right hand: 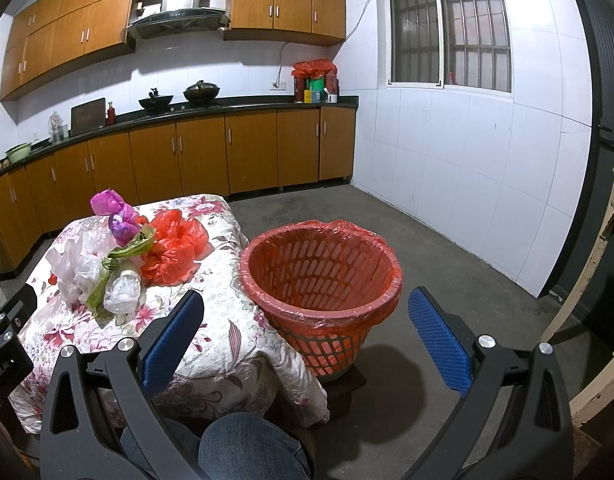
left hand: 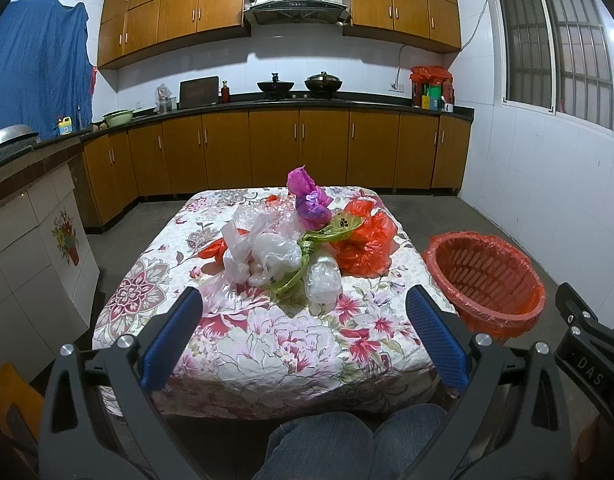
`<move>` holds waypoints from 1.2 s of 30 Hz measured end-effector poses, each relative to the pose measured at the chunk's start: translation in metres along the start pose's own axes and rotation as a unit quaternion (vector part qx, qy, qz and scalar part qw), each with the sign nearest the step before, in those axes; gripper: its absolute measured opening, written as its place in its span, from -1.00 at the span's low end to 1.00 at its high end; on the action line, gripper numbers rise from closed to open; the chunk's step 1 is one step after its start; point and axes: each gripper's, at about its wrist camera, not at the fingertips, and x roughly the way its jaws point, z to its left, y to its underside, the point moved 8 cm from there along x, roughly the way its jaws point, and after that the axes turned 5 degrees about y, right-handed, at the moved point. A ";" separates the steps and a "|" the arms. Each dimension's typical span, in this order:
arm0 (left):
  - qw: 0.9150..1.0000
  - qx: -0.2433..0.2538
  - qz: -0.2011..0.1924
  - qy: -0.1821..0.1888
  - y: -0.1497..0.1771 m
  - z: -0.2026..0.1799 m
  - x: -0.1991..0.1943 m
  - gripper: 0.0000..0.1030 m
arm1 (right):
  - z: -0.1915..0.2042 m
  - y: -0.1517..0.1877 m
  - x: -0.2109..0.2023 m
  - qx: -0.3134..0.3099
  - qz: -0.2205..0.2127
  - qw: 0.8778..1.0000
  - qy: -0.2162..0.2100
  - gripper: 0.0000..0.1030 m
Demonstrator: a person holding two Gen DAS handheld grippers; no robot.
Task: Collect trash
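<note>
A heap of crumpled plastic bags lies on the floral-clothed table [left hand: 267,344]: a white bag [left hand: 263,254], a red bag [left hand: 365,240], a purple bag [left hand: 311,200], a green bag strip [left hand: 307,252] and a clear wad [left hand: 323,278]. The right wrist view shows the same heap, with the red bag [right hand: 173,248] nearest the basket. A red-lined orange waste basket [right hand: 323,280] stands on the floor right of the table, also in the left wrist view [left hand: 487,276]. My left gripper [left hand: 303,304] is open above the table's near half, short of the heap. My right gripper [right hand: 307,304] is open before the basket.
Wooden kitchen cabinets [left hand: 299,148] and a dark counter with woks [left hand: 299,84] run along the back wall. A tiled white wall [right hand: 487,184] with a barred window is on the right. A person's denim-clad knees [left hand: 347,440] sit at the table's near edge. Bare concrete floor [right hand: 447,272] surrounds the basket.
</note>
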 end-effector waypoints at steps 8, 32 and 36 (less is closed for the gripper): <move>1.000 0.001 0.000 0.000 0.000 0.000 0.000 0.92 | 0.000 0.000 0.001 0.000 0.000 1.000 0.000 0.97; 1.000 0.001 0.003 -0.001 0.001 0.000 0.000 0.92 | 0.000 0.001 0.003 0.000 0.003 1.000 0.000 0.97; 1.000 0.001 0.003 -0.001 0.001 0.000 0.000 0.92 | 0.000 0.001 0.004 0.000 0.003 1.000 0.000 0.97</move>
